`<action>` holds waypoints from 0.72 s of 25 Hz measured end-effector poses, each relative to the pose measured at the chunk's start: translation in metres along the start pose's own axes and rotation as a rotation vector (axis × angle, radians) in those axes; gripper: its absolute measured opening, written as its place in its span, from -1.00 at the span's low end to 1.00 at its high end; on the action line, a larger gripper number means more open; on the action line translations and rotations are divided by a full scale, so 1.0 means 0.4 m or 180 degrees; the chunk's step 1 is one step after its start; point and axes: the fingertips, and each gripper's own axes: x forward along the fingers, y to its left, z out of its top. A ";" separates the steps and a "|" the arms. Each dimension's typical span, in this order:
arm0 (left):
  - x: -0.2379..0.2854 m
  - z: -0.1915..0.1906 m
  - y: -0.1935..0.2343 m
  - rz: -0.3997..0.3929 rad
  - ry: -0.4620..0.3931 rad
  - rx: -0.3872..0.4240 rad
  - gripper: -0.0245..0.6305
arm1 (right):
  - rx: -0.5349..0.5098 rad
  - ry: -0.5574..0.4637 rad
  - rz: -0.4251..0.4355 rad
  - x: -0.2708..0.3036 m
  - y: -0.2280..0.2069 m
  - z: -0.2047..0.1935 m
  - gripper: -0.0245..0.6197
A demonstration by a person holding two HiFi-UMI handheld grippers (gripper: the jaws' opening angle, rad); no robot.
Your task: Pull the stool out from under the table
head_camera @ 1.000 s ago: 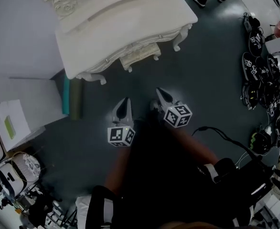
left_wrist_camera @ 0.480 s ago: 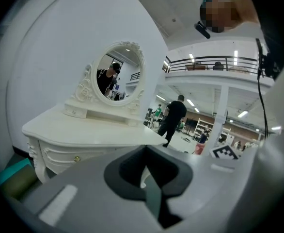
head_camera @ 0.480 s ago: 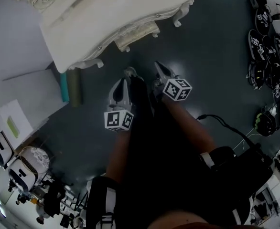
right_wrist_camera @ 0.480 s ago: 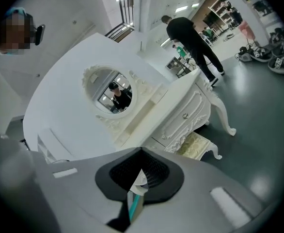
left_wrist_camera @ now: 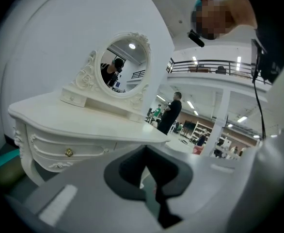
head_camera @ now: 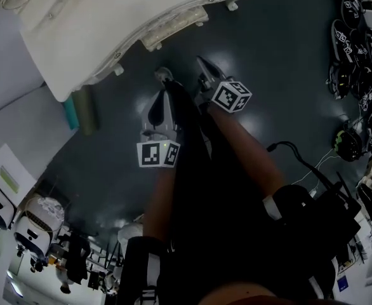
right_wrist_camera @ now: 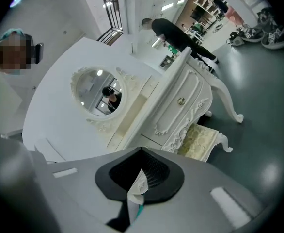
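The white carved dressing table (head_camera: 103, 27) fills the top left of the head view. The stool (head_camera: 173, 29) sits tucked under it, only its cream cushion edge and white legs showing. In the right gripper view the stool (right_wrist_camera: 198, 141) shows its gold-patterned cushion below the drawer front of the table (right_wrist_camera: 183, 101). My left gripper (head_camera: 158, 103) and right gripper (head_camera: 202, 63) hang over the dark floor, short of the table, both shut and holding nothing. The left gripper view looks at the table (left_wrist_camera: 84, 123) and its oval mirror (left_wrist_camera: 125, 64); the stool is hidden there.
A teal and olive rolled mat (head_camera: 78, 110) lies by the table's left leg. Spare grippers (head_camera: 357, 43) are heaped on the floor at the right. White machines (head_camera: 21, 227) stand at lower left. A black cable (head_camera: 300, 161) runs from a pack. A person (left_wrist_camera: 171, 111) stands far off.
The table and stool have slid up and left in the head view as the person stepped closer. Both grippers moved nearer the table and stayed shut.
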 end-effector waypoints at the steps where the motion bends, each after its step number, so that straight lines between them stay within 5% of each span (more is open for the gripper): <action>1: 0.010 -0.007 0.009 -0.0019 0.0005 0.0003 -0.91 | 0.0061 -0.0020 0.0010 0.018 -0.016 -0.007 -0.93; 13: 0.127 -0.082 0.140 -0.0027 -0.0054 -0.0022 -0.91 | 0.0515 -0.0125 0.0039 0.195 -0.239 -0.132 -0.92; 18: 0.189 -0.126 0.179 -0.0116 -0.0071 -0.0102 -0.91 | 0.0641 -0.0129 0.0192 0.278 -0.320 -0.189 -0.73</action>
